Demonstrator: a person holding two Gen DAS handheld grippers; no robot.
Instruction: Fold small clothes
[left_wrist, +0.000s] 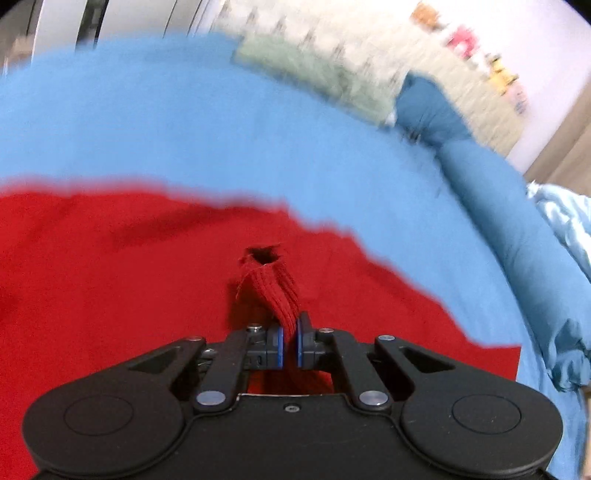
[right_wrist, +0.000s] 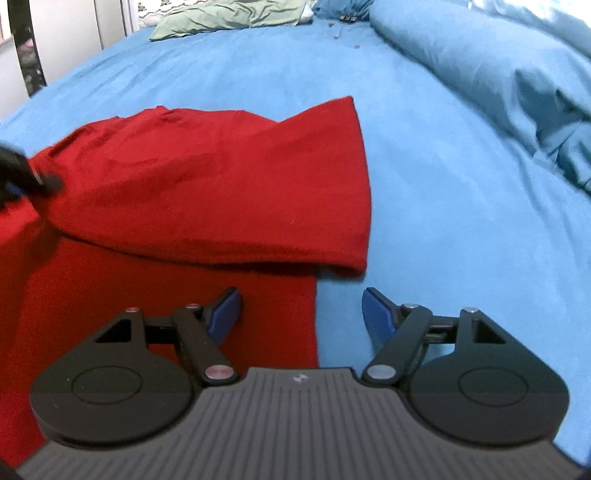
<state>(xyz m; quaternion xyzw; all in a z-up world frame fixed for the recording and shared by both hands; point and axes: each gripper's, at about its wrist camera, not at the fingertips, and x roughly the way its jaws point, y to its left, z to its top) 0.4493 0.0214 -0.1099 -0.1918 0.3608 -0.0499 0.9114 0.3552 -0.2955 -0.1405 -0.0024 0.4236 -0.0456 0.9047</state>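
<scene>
The red garment (right_wrist: 207, 192) is spread on a blue bedsheet (right_wrist: 424, 177), with one part folded over so that a doubled layer lies ahead of the right gripper (right_wrist: 301, 314). No readable writing is seen; only a small pale emblem is made out on the ribbed grey body of the right gripper, behind its jaws. Further ahead of the jaws a rumpled blue duvet (right_wrist: 517, 74) is seen to the right, and a pale green pillow (right_wrist: 229, 16) at the far edge of the bed, with white cupboard doors (right_wrist: 66, 33) beyond to the left. The left-wrist view is blurred. A ribbed red cuff (left_wrist: 275, 291) is pinched between the closed jaws of the left gripper (left_wrist: 290, 341), which is held low over the cloth. The right gripper's jaws are spread wide and hold nothing, the garment's side edge lying between them.
</scene>
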